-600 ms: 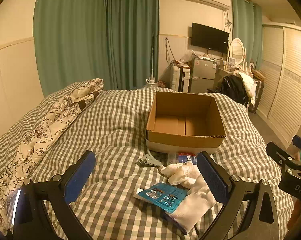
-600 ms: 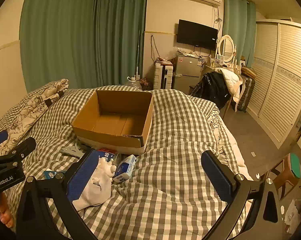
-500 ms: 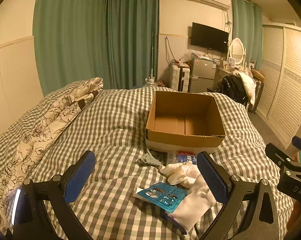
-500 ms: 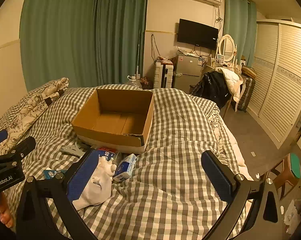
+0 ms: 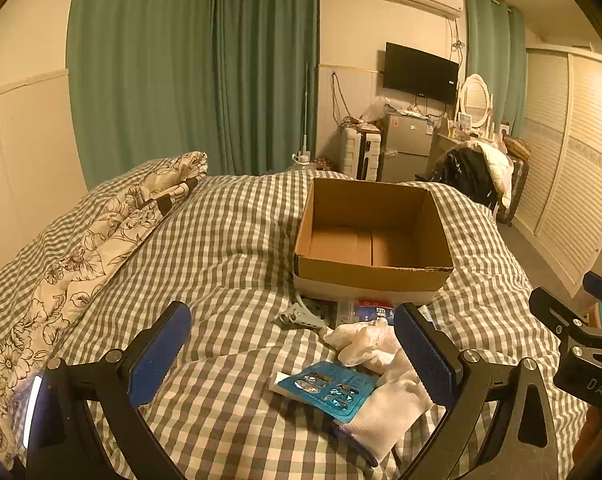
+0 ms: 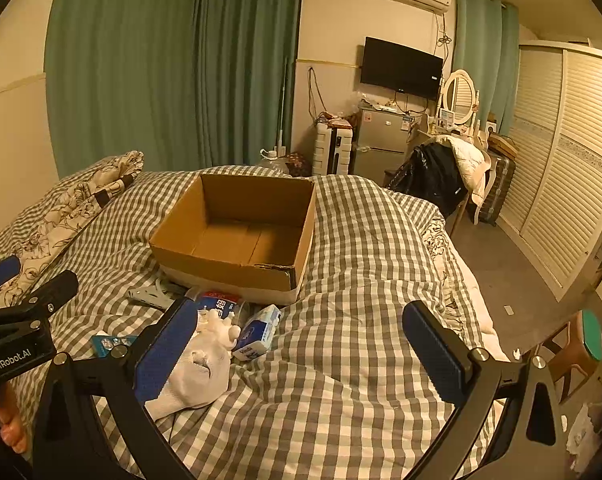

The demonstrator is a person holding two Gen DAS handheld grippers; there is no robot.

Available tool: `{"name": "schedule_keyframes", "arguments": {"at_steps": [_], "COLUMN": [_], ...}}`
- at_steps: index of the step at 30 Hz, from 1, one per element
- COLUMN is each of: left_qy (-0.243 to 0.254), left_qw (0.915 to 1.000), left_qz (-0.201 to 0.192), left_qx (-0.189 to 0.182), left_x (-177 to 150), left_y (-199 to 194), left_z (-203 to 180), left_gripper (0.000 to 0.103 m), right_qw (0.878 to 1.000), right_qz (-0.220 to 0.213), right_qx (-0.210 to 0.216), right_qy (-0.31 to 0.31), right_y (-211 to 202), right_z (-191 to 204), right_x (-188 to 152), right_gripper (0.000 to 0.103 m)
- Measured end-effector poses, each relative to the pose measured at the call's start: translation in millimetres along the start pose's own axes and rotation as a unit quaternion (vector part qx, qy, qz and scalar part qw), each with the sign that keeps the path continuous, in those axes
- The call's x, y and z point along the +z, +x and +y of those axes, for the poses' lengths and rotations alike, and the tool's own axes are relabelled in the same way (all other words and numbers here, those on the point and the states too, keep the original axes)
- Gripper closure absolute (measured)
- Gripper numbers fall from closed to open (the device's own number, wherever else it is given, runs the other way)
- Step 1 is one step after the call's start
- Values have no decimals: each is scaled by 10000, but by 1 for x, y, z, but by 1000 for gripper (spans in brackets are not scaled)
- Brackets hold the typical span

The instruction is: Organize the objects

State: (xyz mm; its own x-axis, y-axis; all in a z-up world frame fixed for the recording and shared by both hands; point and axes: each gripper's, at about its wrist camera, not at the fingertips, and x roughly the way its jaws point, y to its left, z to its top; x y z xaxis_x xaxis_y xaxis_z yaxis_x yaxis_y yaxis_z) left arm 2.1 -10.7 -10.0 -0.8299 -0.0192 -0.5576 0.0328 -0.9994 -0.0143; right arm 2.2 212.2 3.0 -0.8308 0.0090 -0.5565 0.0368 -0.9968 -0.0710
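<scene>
An open, empty cardboard box (image 5: 371, 236) stands on the checked bed; it also shows in the right wrist view (image 6: 237, 236). In front of it lie a white sock (image 5: 385, 400), a blue blister pack (image 5: 327, 388), a grey plastic tool (image 5: 299, 318), a red-and-blue packet (image 5: 375, 312) and a tissue pack (image 6: 257, 334). The sock (image 6: 197, 376) also shows in the right wrist view. My left gripper (image 5: 293, 356) is open and empty above the pile. My right gripper (image 6: 301, 352) is open and empty, to the right of the pile.
A floral pillow (image 5: 101, 236) lies along the bed's left side. Past the bed stand a small fridge (image 5: 405, 148), a chair with clothes (image 6: 441, 176) and a louvred wardrobe (image 6: 573, 168). A stool (image 6: 581, 344) stands on the floor at the right.
Both views have shifted very slightly; the objects on the bed have not moved and both grippers stay open.
</scene>
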Motion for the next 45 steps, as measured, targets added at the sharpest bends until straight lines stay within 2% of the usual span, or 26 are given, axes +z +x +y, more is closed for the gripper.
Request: {"name": "schedule_keyframes", "arguments": {"at_steps": [35, 45], "left_qy": [25, 19], "left_qw": [10000, 10000], "left_qz": [-50, 40], "left_qx": [49, 53], "left_x": [1, -3], "left_y": [-2, 1], "left_z": [5, 9], "left_gripper": [0, 0], "right_qw": [9995, 9993], "right_qz": [-12, 120], "right_qx": [297, 343], "right_qy": [-63, -113], "right_y": [-7, -2], "right_z": [11, 15], "right_x": [0, -2], "right_gripper": [2, 2]}}
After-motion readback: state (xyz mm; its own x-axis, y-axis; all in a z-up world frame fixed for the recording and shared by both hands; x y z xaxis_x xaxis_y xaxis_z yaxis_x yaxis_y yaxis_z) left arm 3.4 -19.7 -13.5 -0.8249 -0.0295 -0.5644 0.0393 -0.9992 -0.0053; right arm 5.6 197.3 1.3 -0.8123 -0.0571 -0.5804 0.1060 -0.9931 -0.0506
